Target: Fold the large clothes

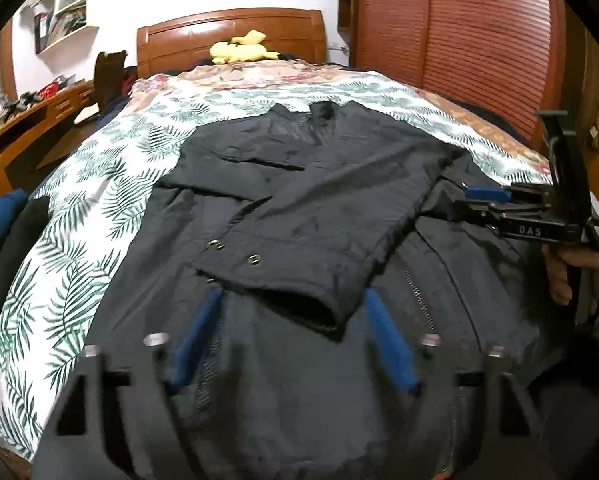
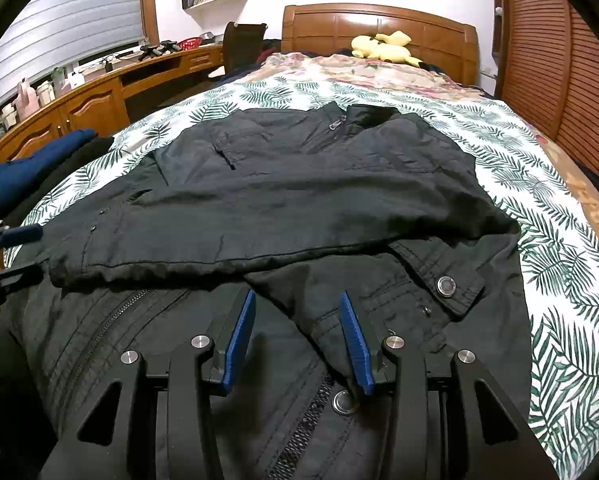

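Note:
A large black jacket (image 1: 299, 184) lies flat on the bed, collar toward the headboard, with a sleeve folded across its front and the cuff (image 1: 299, 300) near its middle. It also fills the right wrist view (image 2: 299, 200). My left gripper (image 1: 291, 312) is open and empty, just above the jacket around the cuff. My right gripper (image 2: 297, 312) is open and empty over the jacket's lower front near the zipper (image 2: 303, 420). The right gripper also shows in the left wrist view (image 1: 495, 200), at the jacket's right edge.
The bed has a leaf-print cover (image 1: 99, 184) and a wooden headboard (image 1: 227, 36) with a yellow plush toy (image 1: 243, 50). A wooden desk (image 2: 99, 92) stands on the left, a slatted wardrobe (image 1: 459, 40) on the right. Blue and black clothes (image 2: 39, 164) lie piled at the bed's left edge.

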Demonstrator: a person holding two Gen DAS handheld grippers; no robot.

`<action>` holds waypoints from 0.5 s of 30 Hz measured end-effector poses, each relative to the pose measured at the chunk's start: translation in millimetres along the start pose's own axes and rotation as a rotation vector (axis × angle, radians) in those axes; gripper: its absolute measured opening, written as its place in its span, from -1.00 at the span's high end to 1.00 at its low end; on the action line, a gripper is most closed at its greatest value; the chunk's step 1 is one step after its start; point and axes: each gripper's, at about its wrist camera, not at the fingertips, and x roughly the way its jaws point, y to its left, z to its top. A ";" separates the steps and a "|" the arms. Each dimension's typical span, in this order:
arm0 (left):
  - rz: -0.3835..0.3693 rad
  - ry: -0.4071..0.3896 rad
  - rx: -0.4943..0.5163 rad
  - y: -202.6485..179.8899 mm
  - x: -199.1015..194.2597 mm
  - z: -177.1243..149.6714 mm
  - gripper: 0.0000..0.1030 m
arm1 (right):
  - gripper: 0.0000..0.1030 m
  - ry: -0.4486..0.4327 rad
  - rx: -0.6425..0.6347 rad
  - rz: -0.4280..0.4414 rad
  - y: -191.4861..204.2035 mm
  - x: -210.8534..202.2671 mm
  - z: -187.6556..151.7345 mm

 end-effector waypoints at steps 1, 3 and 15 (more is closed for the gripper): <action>0.008 -0.002 -0.010 4.2 -1.4 -1.5 -0.52 | 0.12 0.001 -0.001 0.000 0.1 0.6 0.0; 0.025 0.001 -0.023 11.7 -3.5 -4.6 -0.52 | 0.12 0.004 -0.005 0.000 0.5 1.9 0.1; 0.088 -0.002 -0.078 52.3 -17.8 -22.1 -0.52 | 0.12 0.023 -0.015 -0.014 1.6 9.4 0.5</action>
